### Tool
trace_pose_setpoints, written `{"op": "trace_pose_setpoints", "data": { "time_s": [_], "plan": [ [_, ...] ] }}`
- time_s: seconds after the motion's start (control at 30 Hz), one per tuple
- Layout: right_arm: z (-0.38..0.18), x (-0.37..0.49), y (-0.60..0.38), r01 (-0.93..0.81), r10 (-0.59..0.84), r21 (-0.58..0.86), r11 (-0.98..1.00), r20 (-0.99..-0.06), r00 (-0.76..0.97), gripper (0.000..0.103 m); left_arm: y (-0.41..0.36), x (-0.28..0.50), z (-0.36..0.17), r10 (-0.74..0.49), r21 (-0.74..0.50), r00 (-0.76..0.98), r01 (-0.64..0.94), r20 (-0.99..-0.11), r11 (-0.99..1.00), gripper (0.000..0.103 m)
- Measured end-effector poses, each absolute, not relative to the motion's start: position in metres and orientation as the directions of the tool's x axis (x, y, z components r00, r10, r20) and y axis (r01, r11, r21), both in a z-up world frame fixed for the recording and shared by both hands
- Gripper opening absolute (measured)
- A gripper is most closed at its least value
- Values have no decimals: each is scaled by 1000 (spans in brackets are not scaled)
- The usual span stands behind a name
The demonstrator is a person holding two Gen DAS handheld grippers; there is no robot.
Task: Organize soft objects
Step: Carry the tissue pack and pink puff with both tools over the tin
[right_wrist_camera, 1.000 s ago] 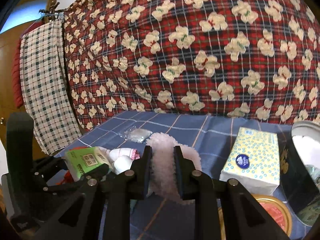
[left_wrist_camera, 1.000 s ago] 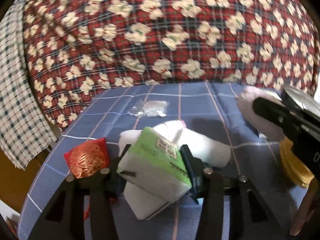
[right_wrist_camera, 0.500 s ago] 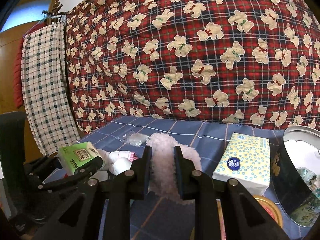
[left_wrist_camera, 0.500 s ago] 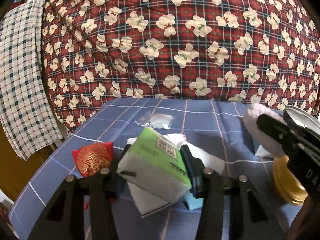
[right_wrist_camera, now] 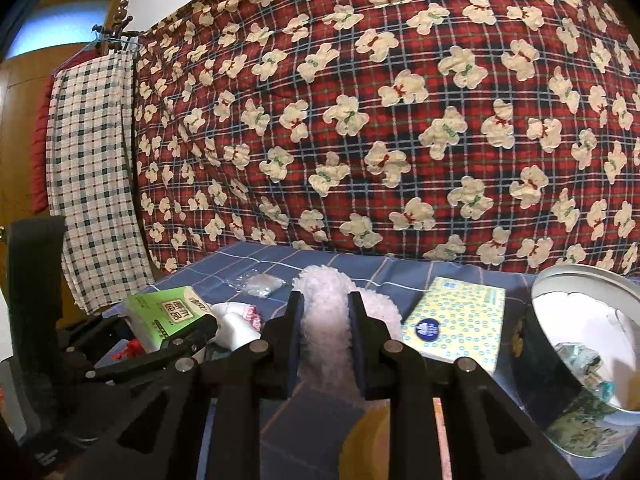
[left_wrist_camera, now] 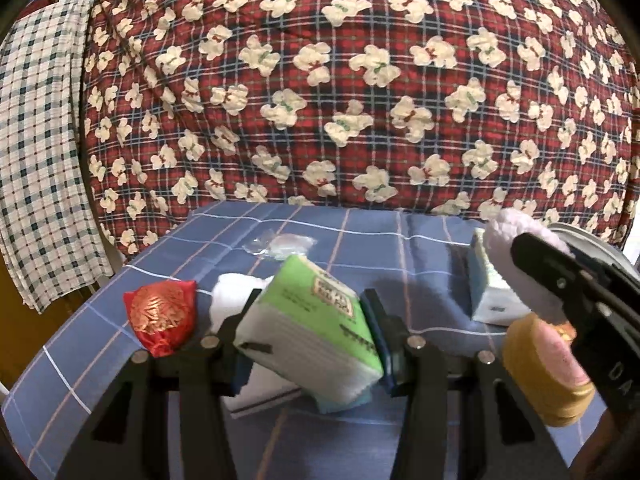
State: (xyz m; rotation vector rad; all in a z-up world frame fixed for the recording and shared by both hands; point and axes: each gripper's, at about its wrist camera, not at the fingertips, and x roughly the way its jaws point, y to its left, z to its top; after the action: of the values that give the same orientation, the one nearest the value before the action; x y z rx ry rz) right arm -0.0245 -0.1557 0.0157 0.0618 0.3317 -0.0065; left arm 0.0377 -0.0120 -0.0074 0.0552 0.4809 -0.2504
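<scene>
Left gripper [left_wrist_camera: 310,334] clamps a green-topped soft tissue pack [left_wrist_camera: 308,332], tilted, lifted above the blue checked tablecloth [left_wrist_camera: 360,240]. Right gripper [right_wrist_camera: 325,326] squeezes a fluffy pale-pink plush piece [right_wrist_camera: 326,320] btwn its fingers, near a yellow dotted tissue pack [right_wrist_camera: 456,318] w/ blue logo.

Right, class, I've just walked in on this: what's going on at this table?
A person is sorting soft things on a blue checked tablecloth, with a gripper in each hand. The left gripper is shut on a green tissue pack, held tilted above the cloth. The right gripper squeezes a fluffy white-pink item between its fingers. A red and gold pouch, a yellow tissue pack and an open round tin sit on the table.
</scene>
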Motion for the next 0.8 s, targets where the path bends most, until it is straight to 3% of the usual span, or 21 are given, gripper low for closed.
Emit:
{"op": "trace_pose_setpoints", "data": {
  "time_s": [0.8],
  "plan": [
    [22, -61, -239, 156, -133, 48, 986, -318, 939, 24, -89, 3, 4, -327, -26, 839, 352, -435, 936, 48]
  ]
}}
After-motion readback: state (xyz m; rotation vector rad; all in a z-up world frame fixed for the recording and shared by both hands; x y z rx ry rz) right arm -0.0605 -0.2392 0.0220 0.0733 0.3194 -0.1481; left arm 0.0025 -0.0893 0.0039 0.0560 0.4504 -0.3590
